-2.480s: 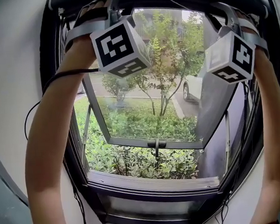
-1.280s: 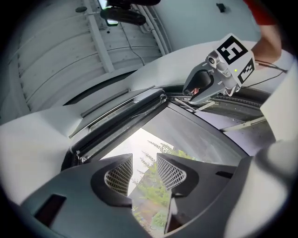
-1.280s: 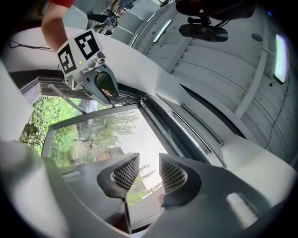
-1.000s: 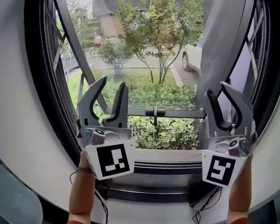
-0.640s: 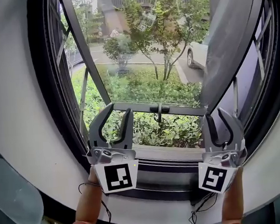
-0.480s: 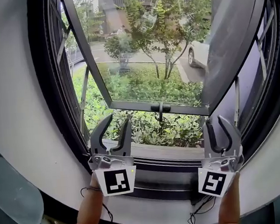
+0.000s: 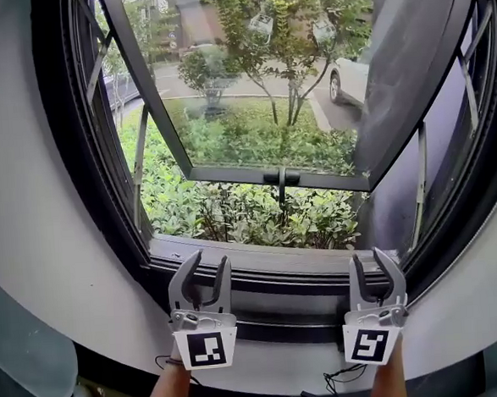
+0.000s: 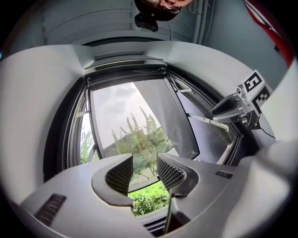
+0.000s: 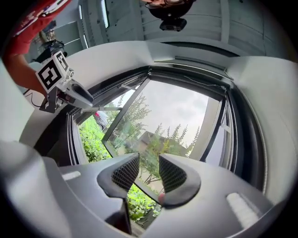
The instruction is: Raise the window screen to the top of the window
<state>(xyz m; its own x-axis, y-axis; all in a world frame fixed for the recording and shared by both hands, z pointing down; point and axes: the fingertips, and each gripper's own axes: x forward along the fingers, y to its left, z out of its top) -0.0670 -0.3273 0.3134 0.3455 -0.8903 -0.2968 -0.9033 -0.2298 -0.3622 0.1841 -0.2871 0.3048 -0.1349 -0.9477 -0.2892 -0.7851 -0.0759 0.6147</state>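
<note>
Looking steeply down on a grey plastic left tong (image 7: 208, 257) and a matching right tong (image 7: 366, 255), each topped by a white cube with black square markers. Both held low, tips pointing up, just short of the dark metal sill rail (image 7: 279, 272). Both released: ribbed pads parted, with only daylight and foliage between them, nothing grasped.

Beyond the tips, a black-framed glass sash (image 7: 259, 108) swung outward at the bottom over green shrubs (image 7: 250, 219). No mesh across the opening ahead of either tong.

High above both tongs, along the head of the frame, a dark horizontal bar (image 8: 128, 75). Probably the window screen gathered at the top, though too far off and too shaded to confirm.

Judged from that: raising apparently complete, at the finishing stage, with both tongs well below the bar and clear of it. Little left to do except check that the bar sits fully home. Failing that, reach up with both tongs together, clamp near each end of the bar, and push evenly to avoid skewing it in the side tracks.
</note>
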